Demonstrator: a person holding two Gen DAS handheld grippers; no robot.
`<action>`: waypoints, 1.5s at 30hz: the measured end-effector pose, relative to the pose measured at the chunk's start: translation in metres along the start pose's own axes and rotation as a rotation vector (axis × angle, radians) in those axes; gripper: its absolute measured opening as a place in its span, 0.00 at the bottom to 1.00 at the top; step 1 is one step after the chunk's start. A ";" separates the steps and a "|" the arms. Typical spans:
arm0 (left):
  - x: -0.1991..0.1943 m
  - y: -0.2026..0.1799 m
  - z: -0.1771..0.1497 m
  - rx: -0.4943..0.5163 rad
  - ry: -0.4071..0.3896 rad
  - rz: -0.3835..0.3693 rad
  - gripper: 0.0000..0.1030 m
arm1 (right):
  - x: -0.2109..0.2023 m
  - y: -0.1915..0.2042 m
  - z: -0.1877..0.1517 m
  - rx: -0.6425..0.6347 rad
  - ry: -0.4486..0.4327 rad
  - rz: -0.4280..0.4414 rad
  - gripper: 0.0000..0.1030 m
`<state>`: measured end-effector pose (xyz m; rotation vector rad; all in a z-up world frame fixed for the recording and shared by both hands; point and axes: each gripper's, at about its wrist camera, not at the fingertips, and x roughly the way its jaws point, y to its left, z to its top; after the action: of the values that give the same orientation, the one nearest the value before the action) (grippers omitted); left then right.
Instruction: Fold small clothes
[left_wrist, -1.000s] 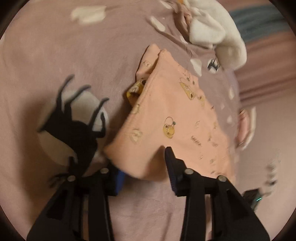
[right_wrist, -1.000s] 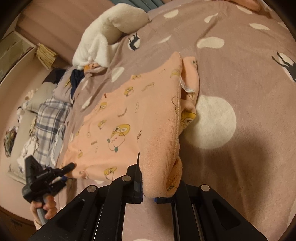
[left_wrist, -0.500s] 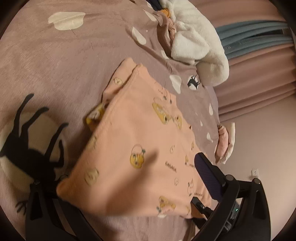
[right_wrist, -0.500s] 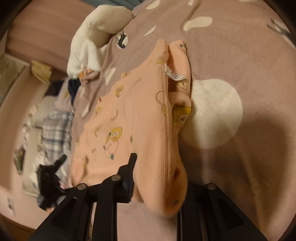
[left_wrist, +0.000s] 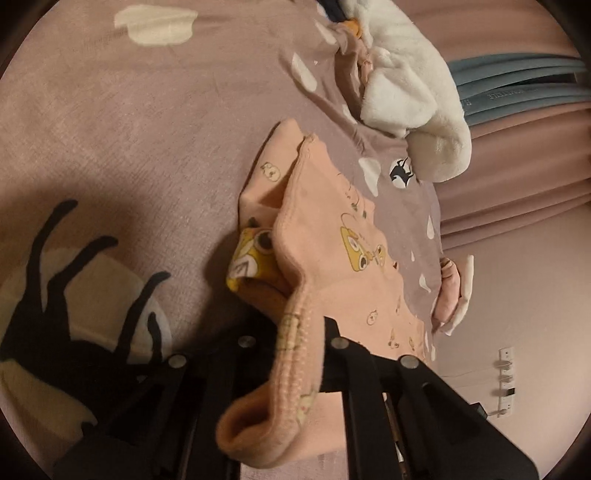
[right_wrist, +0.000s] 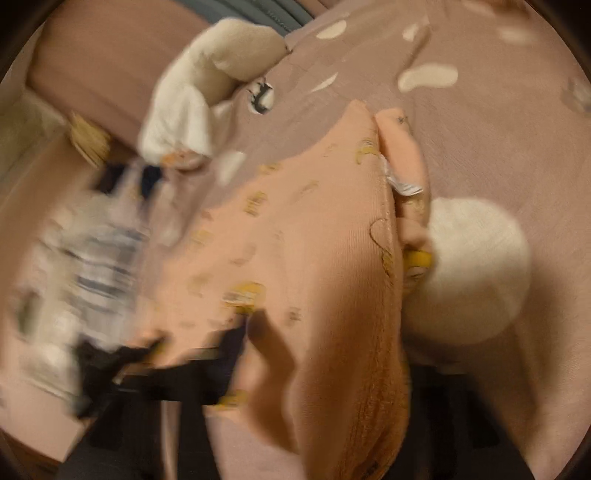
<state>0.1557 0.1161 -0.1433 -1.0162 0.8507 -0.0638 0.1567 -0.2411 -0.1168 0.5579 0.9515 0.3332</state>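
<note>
Item: peach garment (left_wrist: 325, 236), printed with small yellow cartoon figures. It lies on the bed, partly lifted at the near end, with its far end just short of the white fleece blanket (left_wrist: 413, 96) heaped at the far edge. One side is folded over, so a yellow-printed inner layer shows beneath the ribbed hem.

Left tongs (left_wrist: 295, 354): I see them clamped on the garment's ribbed hem, the cloth passing between the two black arms and hanging in a loose roll below them.

Right tongs (right_wrist: 332, 424): mostly covered by the garment (right_wrist: 314, 258). The cloth drapes over and between the arms, and the view is badly blurred; I cannot tell whether they are closed on it.

Bed cover (left_wrist: 147, 147): mauve, with pale blotches and a black cat figure (left_wrist: 66, 332) near the left tongs. A large pale round patch (right_wrist: 472, 269) lies just beside the garment's folded side.

Other stock: a plaid cloth (right_wrist: 96, 266) beyond the bed's edge, blurred; pink curtains (left_wrist: 517, 155) behind the blanket.
</note>
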 end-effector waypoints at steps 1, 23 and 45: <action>-0.002 -0.008 -0.003 0.042 -0.015 0.027 0.07 | 0.003 -0.002 -0.001 0.004 0.011 0.002 0.11; -0.031 -0.018 -0.012 0.096 0.027 0.054 0.05 | -0.021 -0.003 0.001 0.024 0.041 0.110 0.11; -0.079 -0.013 -0.080 0.166 0.138 0.134 0.05 | -0.068 -0.004 -0.047 -0.097 0.096 0.090 0.11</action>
<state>0.0536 0.0844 -0.1060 -0.8035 1.0208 -0.0900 0.0804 -0.2644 -0.0943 0.4996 0.9992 0.4878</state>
